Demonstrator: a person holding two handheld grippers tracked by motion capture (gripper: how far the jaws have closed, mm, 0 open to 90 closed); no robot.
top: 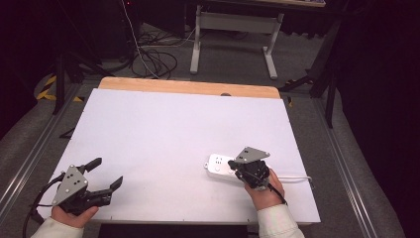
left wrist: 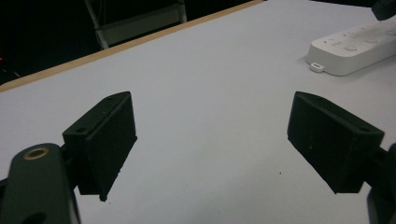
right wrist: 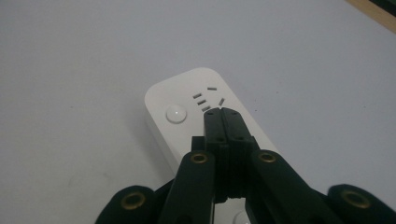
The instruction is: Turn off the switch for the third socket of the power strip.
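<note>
A white power strip point(top: 218, 166) lies on the white table top at the front right, its white cord point(top: 292, 178) trailing to the right. My right gripper point(top: 236, 167) hovers right over the strip, jaws pressed together with nothing between them. In the right gripper view the shut tips point(right wrist: 223, 112) sit above the strip point(right wrist: 187, 112), next to its socket slots and round button point(right wrist: 176, 114). My left gripper point(top: 107, 173) rests at the front left corner, wide open and empty. The left gripper view shows its spread jaws point(left wrist: 210, 140) over bare table, with the strip point(left wrist: 355, 46) at upper right.
The white board point(top: 163, 129) covers a wooden table whose far edge point(top: 188, 87) shows. Beyond it are a desk frame point(top: 233, 29) and cables on the floor point(top: 153, 59). Metal rails point(top: 29, 158) run along both sides.
</note>
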